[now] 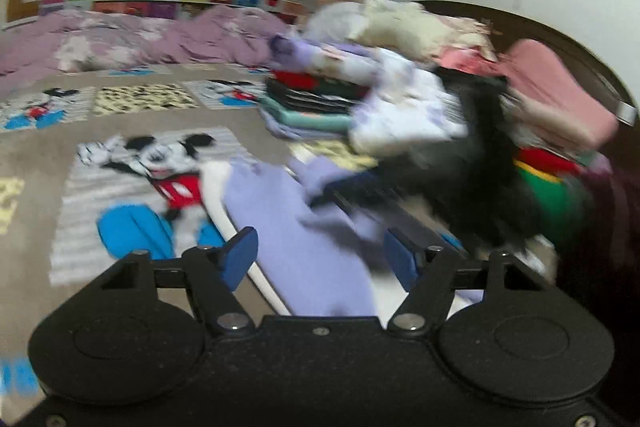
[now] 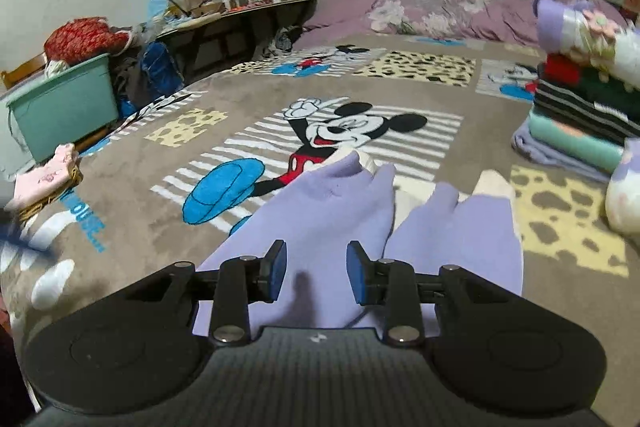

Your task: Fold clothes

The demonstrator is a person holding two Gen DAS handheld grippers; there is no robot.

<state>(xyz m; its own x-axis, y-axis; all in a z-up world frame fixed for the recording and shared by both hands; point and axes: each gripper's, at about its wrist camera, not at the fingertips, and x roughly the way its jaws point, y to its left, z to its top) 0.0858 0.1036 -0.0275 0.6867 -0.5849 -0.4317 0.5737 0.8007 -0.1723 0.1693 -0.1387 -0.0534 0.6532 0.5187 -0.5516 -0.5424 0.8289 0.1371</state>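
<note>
A lavender garment with white cuffs lies flat on the brown cartoon-mouse blanket, its two lobes side by side. My right gripper hovers over its near part, open, with a gap between the blue pads and nothing in them. In the blurred left wrist view the same garment runs under my left gripper, whose jaws stand wide and open over the cloth. To the right a dark garment lies on the unfolded heap.
A stack of folded clothes stands at the right of the bed, also the stack in the left wrist view. Behind it is a loose clothes pile. A teal bin, a desk and a purple duvet border the bed.
</note>
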